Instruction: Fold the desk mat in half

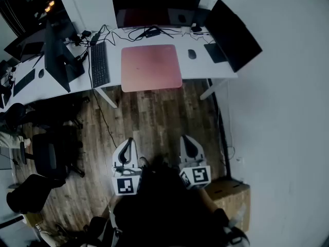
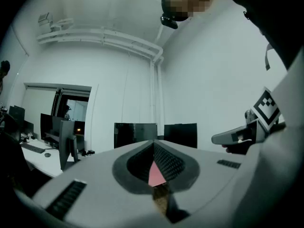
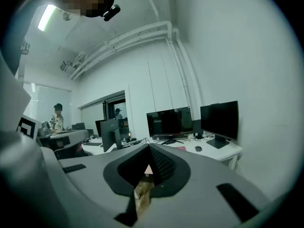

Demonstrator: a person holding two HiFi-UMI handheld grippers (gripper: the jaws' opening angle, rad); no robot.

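One white desk (image 1: 199,70) carries the pink desk mat (image 1: 151,67), which lies flat and unfolded between a keyboard (image 1: 99,64) and a mouse (image 1: 192,54). Well apart from it, low over the wooden floor (image 1: 154,117) by the person's body, the left gripper (image 1: 129,142) and right gripper (image 1: 186,139) point deskward, jaws pressed fully together and gripping nothing.

White desk (image 1: 198,70) carries keyboard (image 1: 99,64) left, mouse (image 1: 192,54) right; centre monitor (image 1: 156,7) and right monitor (image 1: 232,34) stand far. Near right, apparently a cardboard box (image 1: 232,191) on wooden floor (image 1: 154,117).
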